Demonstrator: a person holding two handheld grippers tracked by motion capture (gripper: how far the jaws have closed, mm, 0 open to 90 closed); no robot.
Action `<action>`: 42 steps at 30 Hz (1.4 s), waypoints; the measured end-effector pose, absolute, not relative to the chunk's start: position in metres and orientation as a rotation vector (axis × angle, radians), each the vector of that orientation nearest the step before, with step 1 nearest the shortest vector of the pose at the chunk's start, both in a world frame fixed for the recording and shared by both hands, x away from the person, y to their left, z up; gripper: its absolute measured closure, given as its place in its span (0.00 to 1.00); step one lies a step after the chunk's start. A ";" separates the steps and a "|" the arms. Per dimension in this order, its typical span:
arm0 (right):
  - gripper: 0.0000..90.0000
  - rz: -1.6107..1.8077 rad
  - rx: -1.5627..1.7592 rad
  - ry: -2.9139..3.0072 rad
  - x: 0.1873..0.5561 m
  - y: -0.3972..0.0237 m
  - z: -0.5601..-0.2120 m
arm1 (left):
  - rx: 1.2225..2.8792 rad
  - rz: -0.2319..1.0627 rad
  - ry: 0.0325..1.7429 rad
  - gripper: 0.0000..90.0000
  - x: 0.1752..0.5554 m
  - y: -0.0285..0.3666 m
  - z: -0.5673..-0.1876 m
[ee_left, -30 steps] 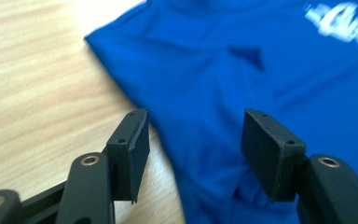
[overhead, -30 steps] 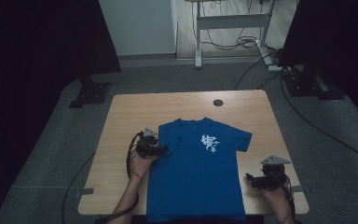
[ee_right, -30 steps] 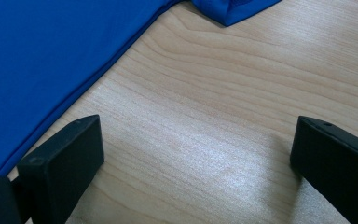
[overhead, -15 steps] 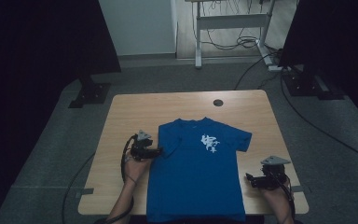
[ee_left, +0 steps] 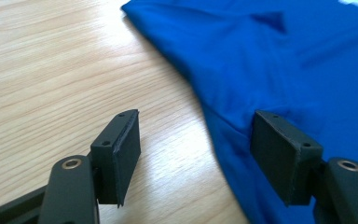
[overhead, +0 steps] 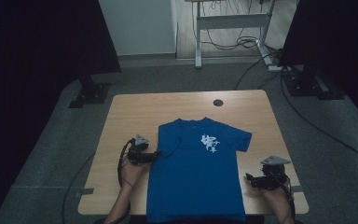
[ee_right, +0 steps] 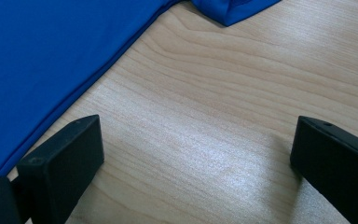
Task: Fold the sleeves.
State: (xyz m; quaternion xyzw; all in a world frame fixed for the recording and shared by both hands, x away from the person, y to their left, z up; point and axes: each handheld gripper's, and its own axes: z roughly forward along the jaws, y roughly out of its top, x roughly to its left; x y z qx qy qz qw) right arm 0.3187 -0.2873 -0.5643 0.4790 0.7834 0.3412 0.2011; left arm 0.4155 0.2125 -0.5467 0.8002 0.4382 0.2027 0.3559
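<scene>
At the left of the high view, the left claw (overhead: 156,154) lies low on the pale wooden counter (overhead: 135,114), aimed rightward at the folded left sleeve of the blue cotton T-shirt (overhead: 196,182). Its jaws have just been opening and stand released. In the left gripper view (ee_left: 193,140) one jaw is over bare wood and the other over the blue cloth, with the shirt's edge running between them, unpinched.

The T-shirt lies flat in the lower middle of the high view. Its long axis runs from the bottom edge of the frame up toward the middle, with the collar pointing to the far side of the counter and the hem at the near edge. A white printed motif (overhead: 210,143) sits on the chest, right of centre. The right sleeve spreads outward; the left one is tucked in.

At the lower right of the high view, the right claw (overhead: 249,178) rests on the counter just beside the shirt's right edge, pointing left at it. In the right gripper view (ee_right: 198,154) its jaws are spread wide over bare wood, holding nothing, with the blue cloth in the upper left of that frame.
</scene>
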 end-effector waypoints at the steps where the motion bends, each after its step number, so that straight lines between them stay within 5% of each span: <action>1: 0.03 0.953 1.338 2.188 0.319 -0.287 -0.564 | 2.067 0.532 1.142 0.36 0.415 0.214 -0.547; 42: 0.02 0.952 1.339 2.188 0.319 -0.287 -0.564 | 1.949 0.493 1.150 0.17 0.377 0.247 -0.521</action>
